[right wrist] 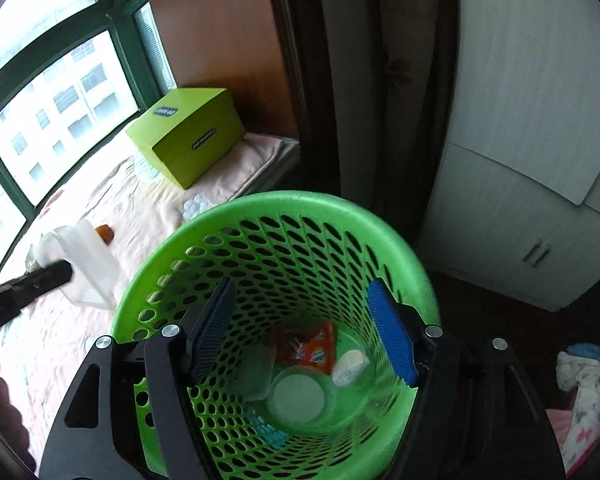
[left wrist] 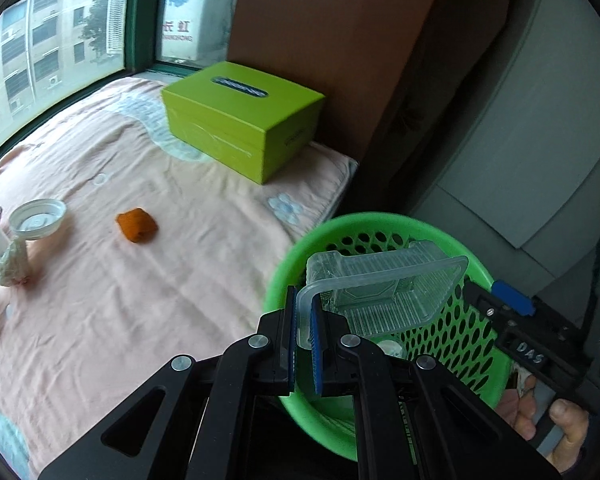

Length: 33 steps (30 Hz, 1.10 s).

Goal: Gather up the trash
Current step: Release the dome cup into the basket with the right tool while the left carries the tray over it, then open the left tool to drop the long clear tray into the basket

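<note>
Carrying a tray to the bin.
My left gripper (left wrist: 304, 330) pinches the rim of a clear ribbed plastic tray (left wrist: 384, 292) over the round green perforated plastic basket (left wrist: 440, 332); my right gripper (right wrist: 300, 328) is spread, empty, above its mouth. Next, I judge, I release over the opening, then fetch the orange wrapper (left wrist: 137, 225) and white lid (left wrist: 38, 218). Scraps at the blanket's left edge are cut off.

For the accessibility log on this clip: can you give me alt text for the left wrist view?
The left gripper is shut on the rim of a clear plastic tray, holding it over a green perforated basket beside a pink-covered bed. On the bed lie an orange scrap, a white lid and a green box.
</note>
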Each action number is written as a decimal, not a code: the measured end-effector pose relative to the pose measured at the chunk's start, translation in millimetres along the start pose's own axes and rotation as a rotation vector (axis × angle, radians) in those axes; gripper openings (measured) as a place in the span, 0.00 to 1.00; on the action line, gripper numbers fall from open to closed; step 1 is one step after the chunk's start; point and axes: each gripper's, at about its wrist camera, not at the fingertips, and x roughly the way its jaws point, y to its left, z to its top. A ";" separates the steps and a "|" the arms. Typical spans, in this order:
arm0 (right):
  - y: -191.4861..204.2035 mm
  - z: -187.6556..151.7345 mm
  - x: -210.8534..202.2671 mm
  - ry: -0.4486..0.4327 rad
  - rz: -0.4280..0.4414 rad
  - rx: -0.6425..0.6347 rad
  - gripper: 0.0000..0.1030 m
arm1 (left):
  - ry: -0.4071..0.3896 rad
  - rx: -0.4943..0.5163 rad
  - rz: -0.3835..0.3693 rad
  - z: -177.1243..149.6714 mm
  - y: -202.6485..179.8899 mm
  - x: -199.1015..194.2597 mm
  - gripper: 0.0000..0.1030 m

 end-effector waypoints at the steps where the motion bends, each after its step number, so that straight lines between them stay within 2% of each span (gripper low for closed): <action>1: -0.5 0.5 -1.5 -0.005 -0.004 0.000 0.67 | 0.009 0.007 0.001 -0.4 -3.3 4.1 0.06; 13: -19.6 0.8 -18.9 -0.041 -0.006 0.046 0.70 | 0.084 0.061 -0.008 -1.4 -34.0 39.3 0.06; 15: -19.9 1.0 -19.9 -0.044 -0.005 0.047 0.70 | 0.096 0.058 -0.018 -1.9 -37.2 42.3 0.13; 16: -19.6 1.2 -20.4 -0.044 -0.004 0.047 0.71 | 0.098 0.056 -0.019 -2.5 -38.1 43.1 0.20; 18: -19.0 1.5 -21.3 -0.048 -0.003 0.046 0.71 | 0.097 0.064 -0.021 -4.3 -40.7 43.7 0.25; 19: -18.4 1.7 -21.7 -0.049 -0.001 0.046 0.71 | 0.099 0.066 -0.025 -5.0 -41.5 43.7 0.34; 20: -17.9 1.9 -22.0 -0.049 -0.001 0.045 0.71 | 0.098 0.066 -0.026 -5.7 -41.8 43.3 0.37; 22: -16.2 1.8 -23.0 -0.050 0.002 0.041 0.71 | 0.093 0.068 -0.024 -6.3 -41.0 41.0 0.37; 28: -5.7 3.5 -24.2 -0.051 0.016 0.024 0.71 | 0.070 0.047 -0.024 -4.1 -29.1 28.0 0.48; 33: 7.8 4.2 -22.9 -0.046 0.034 -0.001 0.71 | 0.054 0.016 -0.013 -4.3 -14.6 16.6 0.48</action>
